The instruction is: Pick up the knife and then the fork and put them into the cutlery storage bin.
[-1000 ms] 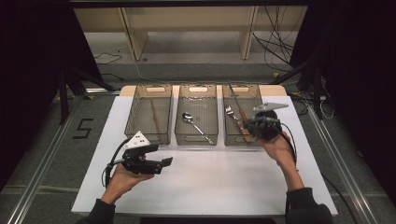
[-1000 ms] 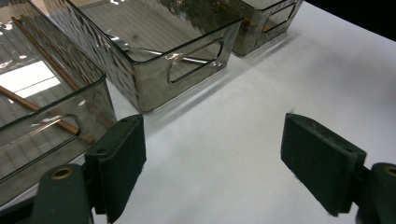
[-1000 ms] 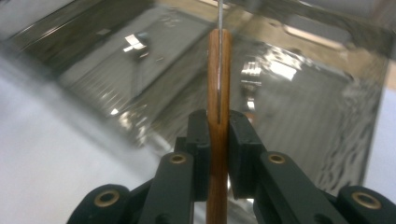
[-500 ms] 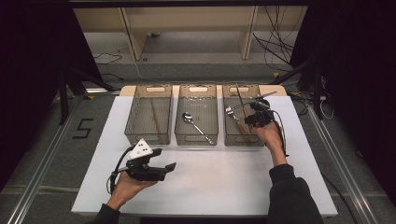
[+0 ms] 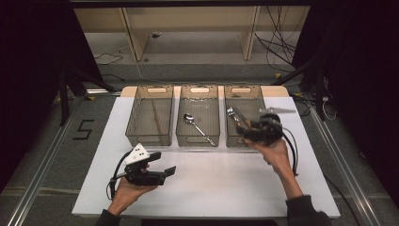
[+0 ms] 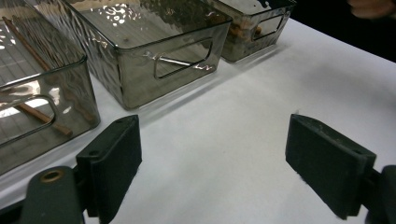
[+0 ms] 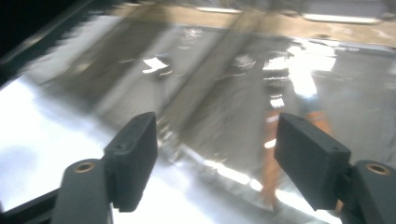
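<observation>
**High view:** Your right gripper hangs over the near end of the right bin, by the bench's far right corner. Its jaws have just been opening, and nothing is pinched between them. A fork lies in that bin, its head toward the far wall, just beyond the jaws. Your left gripper rests spread and empty near the bench's front edge, well apart from the bins.

**Left gripper view:** The left gripper stands wide over bare bench. The right bin sits farthest off, with a brown streak showing through its wall.

**Right gripper view:** The right gripper is parted above the bin floor. A slim brown piece, too blurred to name, lies below, close to the right-hand jaw and untouched. Expect it to be light, stiff and narrow, and prone to slide on smooth plastic. Should you retake it, pinch across its middle.
</observation>
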Demonstrator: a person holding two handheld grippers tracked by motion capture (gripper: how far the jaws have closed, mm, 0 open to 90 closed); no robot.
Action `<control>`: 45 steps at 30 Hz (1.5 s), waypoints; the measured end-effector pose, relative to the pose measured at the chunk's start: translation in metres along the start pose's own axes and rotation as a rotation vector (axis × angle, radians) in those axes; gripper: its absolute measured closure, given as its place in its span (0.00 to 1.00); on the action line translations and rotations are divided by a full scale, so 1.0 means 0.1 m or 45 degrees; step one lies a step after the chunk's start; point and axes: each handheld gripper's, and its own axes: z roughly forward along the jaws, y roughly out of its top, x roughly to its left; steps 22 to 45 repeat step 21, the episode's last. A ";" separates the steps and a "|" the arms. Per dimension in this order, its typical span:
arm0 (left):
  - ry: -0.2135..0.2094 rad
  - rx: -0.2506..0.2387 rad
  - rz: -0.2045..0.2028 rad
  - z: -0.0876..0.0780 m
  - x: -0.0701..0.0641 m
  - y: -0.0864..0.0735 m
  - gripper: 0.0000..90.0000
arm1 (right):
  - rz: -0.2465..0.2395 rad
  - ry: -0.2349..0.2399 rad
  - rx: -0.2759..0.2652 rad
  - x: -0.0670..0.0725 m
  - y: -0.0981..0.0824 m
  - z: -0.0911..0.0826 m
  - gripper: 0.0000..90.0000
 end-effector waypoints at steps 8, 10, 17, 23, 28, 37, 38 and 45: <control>0.002 0.003 -0.019 -0.02 0.01 -0.08 0.19 | -0.076 0.091 -0.136 0.40 -0.83 -0.44 0.25; -0.009 -0.010 -0.034 -0.03 0.02 -0.09 0.19 | -0.085 0.091 -0.139 0.42 -0.94 -0.50 0.24; -0.009 -0.021 -0.039 -0.05 0.03 -0.10 0.18 | -0.071 0.090 -0.209 0.40 -1.11 -0.61 0.23; -0.007 -0.031 -0.041 -0.07 0.04 -0.10 0.18 | -0.065 0.087 -0.212 0.40 -1.15 -0.61 0.24; -0.007 -0.031 -0.041 -0.07 0.04 -0.10 0.18 | -0.065 0.087 -0.212 0.40 -1.15 -0.61 0.24; -0.007 -0.031 -0.041 -0.07 0.04 -0.10 0.18 | -0.065 0.087 -0.212 0.40 -1.15 -0.61 0.24; -0.007 -0.031 -0.041 -0.07 0.04 -0.10 0.18 | -0.065 0.087 -0.212 0.40 -1.15 -0.61 0.24; -0.007 -0.031 -0.041 -0.07 0.04 -0.10 0.18 | -0.065 0.087 -0.212 0.40 -1.15 -0.61 0.24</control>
